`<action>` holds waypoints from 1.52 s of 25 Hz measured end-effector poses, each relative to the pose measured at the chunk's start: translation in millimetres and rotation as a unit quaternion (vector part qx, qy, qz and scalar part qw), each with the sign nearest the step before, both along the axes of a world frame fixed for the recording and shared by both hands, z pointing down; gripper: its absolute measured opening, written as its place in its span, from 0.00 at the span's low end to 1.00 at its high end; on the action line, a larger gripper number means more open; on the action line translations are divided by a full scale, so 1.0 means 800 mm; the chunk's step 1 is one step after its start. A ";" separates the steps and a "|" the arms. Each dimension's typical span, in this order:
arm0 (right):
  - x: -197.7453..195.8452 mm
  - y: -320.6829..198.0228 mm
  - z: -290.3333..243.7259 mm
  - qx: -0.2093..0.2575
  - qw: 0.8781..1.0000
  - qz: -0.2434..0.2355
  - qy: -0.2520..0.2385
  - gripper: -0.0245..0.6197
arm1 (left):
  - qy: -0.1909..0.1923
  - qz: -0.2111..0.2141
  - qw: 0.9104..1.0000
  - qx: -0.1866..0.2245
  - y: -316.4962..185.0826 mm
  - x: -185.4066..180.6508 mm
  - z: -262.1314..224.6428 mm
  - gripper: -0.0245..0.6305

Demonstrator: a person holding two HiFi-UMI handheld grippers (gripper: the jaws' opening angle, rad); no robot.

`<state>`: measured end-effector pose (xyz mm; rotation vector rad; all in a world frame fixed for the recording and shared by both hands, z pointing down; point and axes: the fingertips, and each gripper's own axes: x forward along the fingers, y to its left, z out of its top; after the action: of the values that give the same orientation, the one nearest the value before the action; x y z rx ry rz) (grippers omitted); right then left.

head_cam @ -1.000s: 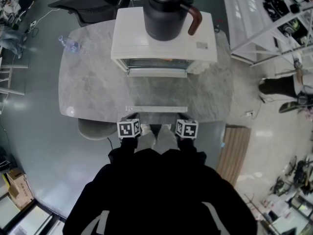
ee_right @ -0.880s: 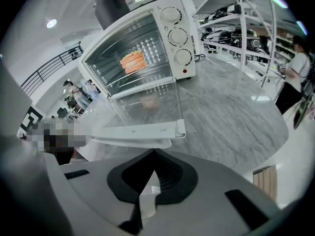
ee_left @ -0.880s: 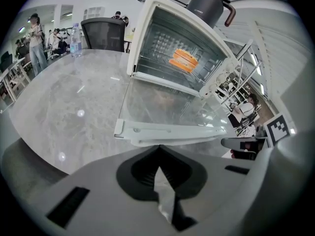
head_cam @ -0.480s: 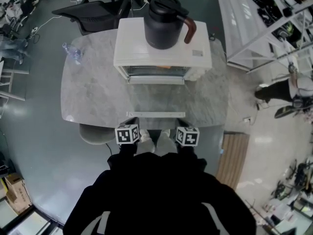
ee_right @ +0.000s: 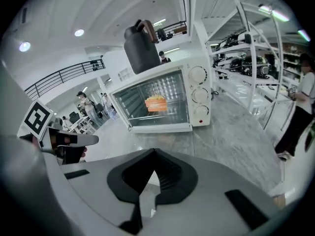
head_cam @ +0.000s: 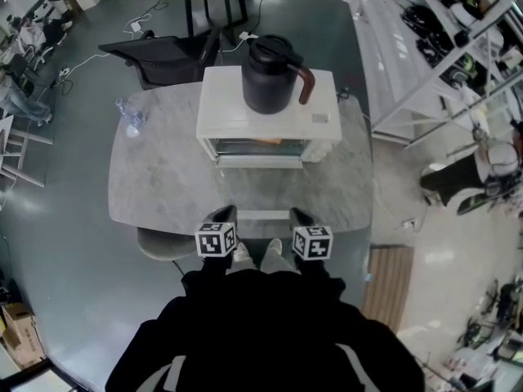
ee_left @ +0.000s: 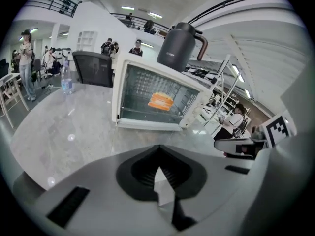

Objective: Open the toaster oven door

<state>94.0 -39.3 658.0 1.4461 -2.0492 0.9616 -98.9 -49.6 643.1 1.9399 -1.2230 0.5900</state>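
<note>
The white toaster oven (head_cam: 268, 114) stands at the far middle of the grey table (head_cam: 163, 178), and its glass door (ee_right: 155, 104) is shut. Through the glass a piece of orange food (ee_left: 161, 101) shows on the rack. Three knobs (ee_right: 199, 90) sit on the panel to the right of the door. A black jug (head_cam: 270, 76) with a brown handle stands upright on top of the oven.

The left gripper (ee_left: 158, 149) and the right gripper (ee_right: 153, 151) hover side by side at the near edge of the table, both pointing at the oven and well apart from it. On each gripper the fingers are closed together and hold nothing. Between them and the door lies a bare stretch of table.

A clear water bottle (head_cam: 131, 119) is on the far left part of the table, apart from the oven. A black office chair (head_cam: 159, 55) stands behind the table at the far left, and a round stool (head_cam: 159, 239) stands at its near left edge. Metal shelves (head_cam: 441, 47) fill the right side, and a wooden board (head_cam: 384, 272) lies on the floor at the near right.
</note>
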 end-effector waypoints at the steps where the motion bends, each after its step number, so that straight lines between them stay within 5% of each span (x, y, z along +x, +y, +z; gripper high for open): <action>1: -0.003 -0.003 -0.013 0.011 1.000 -0.003 -0.003 0.03 | 0.000 0.003 1.000 0.013 -0.003 0.003 -0.011 0.04; 10: -0.022 -0.033 -0.153 0.145 0.989 -0.004 -0.030 0.03 | 0.018 0.014 0.992 0.124 -0.035 0.018 -0.126 0.04; 20: -0.023 -0.044 -0.231 0.239 0.970 0.002 -0.048 0.03 | 0.050 0.028 0.970 0.238 -0.051 0.032 -0.220 0.04; 31: -0.023 -0.059 -0.252 0.288 0.956 -0.001 -0.059 0.03 | 0.053 0.040 0.953 0.294 -0.059 0.035 -0.239 0.04; 38: -0.018 -0.066 -0.240 0.287 0.956 0.002 -0.061 0.03 | 0.046 0.042 0.952 0.300 -0.064 0.039 -0.233 0.04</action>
<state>79.3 -92.2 465.9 1.6954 -2.5551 0.4740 -67.8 -101.0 456.4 2.4967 -1.3703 0.1636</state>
